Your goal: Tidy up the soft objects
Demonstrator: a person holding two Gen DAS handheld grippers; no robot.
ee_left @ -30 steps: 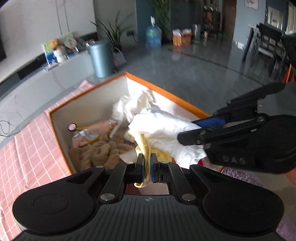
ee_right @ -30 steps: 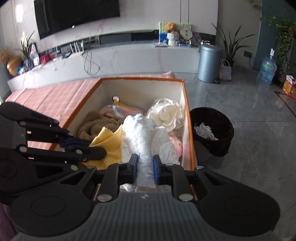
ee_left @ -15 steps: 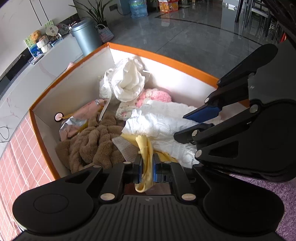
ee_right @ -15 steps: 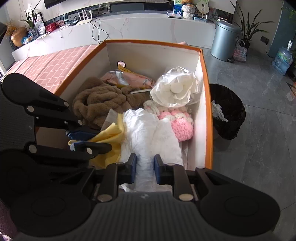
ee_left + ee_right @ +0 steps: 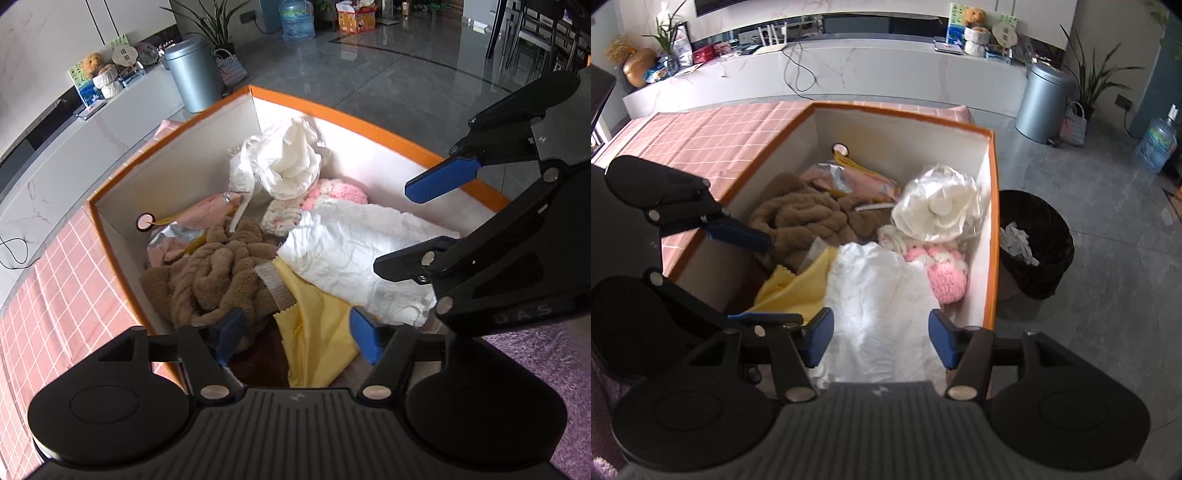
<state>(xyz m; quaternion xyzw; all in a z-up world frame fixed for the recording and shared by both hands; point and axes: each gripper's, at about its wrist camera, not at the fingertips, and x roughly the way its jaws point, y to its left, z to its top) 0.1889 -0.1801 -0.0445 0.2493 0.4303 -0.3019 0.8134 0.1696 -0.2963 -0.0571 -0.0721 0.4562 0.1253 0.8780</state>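
Observation:
An orange-rimmed box (image 5: 365,122) (image 5: 993,229) holds soft things. A yellow cloth (image 5: 317,332) (image 5: 798,288) lies at its near end beside a white crumpled garment (image 5: 354,254) (image 5: 879,299). My left gripper (image 5: 297,338) hangs over the yellow cloth, its jaws opening, the cloth loose between them and untouched by the pads. My right gripper (image 5: 881,338) hovers over the white garment, jaws also opening, the garment below and free of the pads. Deeper in lie a brown fleece (image 5: 218,269) (image 5: 801,218), a pink knitted piece (image 5: 332,192) (image 5: 947,273) and a white bag (image 5: 288,162) (image 5: 938,210).
The box stands against a pink checked tablecloth (image 5: 55,288) (image 5: 713,133). A black waste basket (image 5: 1038,243) sits on the grey floor to the right of the box, a metal bin (image 5: 192,74) (image 5: 1043,107) beyond. A purple rug (image 5: 546,365) lies at the near right.
Both grippers went from shut on their cloths to open, and the yellow cloth and white garment dropped into the box. Both views tilted further down into the box.

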